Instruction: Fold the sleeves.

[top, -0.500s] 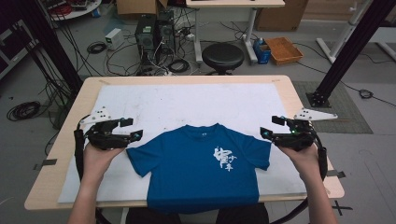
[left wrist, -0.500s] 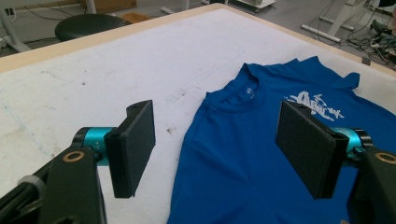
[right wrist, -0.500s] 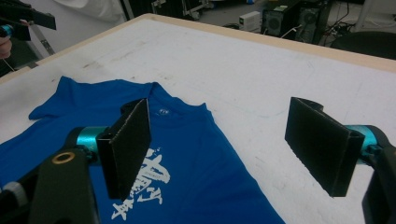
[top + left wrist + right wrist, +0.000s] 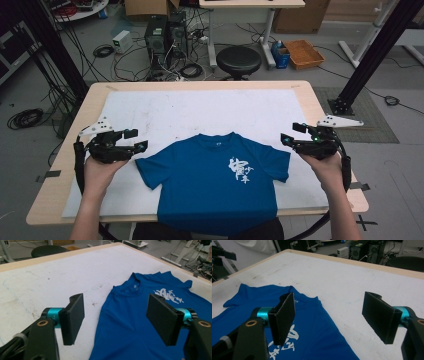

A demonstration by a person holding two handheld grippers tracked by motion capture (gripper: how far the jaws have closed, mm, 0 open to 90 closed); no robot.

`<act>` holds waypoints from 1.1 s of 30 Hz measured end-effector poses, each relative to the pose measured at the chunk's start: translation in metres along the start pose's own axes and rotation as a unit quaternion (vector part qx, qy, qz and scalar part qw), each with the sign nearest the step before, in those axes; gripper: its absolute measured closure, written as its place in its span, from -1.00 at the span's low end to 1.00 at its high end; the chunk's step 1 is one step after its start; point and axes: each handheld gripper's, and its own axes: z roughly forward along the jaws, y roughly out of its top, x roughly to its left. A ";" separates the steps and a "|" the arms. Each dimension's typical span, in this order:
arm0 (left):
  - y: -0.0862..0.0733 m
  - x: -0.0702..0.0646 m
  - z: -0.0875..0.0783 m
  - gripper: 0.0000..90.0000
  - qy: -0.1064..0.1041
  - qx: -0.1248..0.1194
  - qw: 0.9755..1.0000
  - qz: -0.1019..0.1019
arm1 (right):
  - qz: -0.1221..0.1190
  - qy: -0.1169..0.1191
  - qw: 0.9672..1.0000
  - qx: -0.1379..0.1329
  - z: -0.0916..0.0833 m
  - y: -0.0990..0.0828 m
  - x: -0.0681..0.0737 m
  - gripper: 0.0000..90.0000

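A blue T-shirt (image 4: 215, 180) with white print lies flat, front up, at the near middle of the white mat (image 4: 200, 110); its hem hangs over the table's front edge. My left gripper (image 4: 136, 140) hovers just left of the shirt's left sleeve, jaws open and empty. My right gripper (image 4: 292, 134) hovers just right of the right sleeve, also open and empty. In the left gripper view the shirt (image 4: 140, 322) lies below and between the black pads (image 4: 73, 317). The right gripper view shows the shirt (image 4: 294, 327) under the left pad (image 4: 283, 316), bare mat under the other.
The wooden table (image 4: 75, 125) carries the stained white mat. Beyond its far edge stand a black stool (image 4: 238, 60), computer towers (image 4: 162, 32), cables on the floor and an orange crate (image 4: 303, 53). Black frame posts (image 4: 372, 55) rise at both sides.
Both grippers have stayed beside the sleeves; the shirt has not moved.
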 end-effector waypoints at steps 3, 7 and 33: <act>-0.007 0.006 -0.003 -0.23 0.007 0.001 1.000 -0.008 | 0.007 -0.003 1.000 -0.006 -0.001 0.000 -0.002 -0.37; -0.019 0.015 -0.007 0.02 0.008 0.027 0.999 -0.043 | 0.004 0.002 1.000 -0.009 -0.001 0.000 -0.001 -0.28; -0.063 0.019 0.007 0.96 0.041 0.103 0.984 -0.137 | -0.008 0.000 1.000 -0.002 0.002 0.001 0.006 -0.28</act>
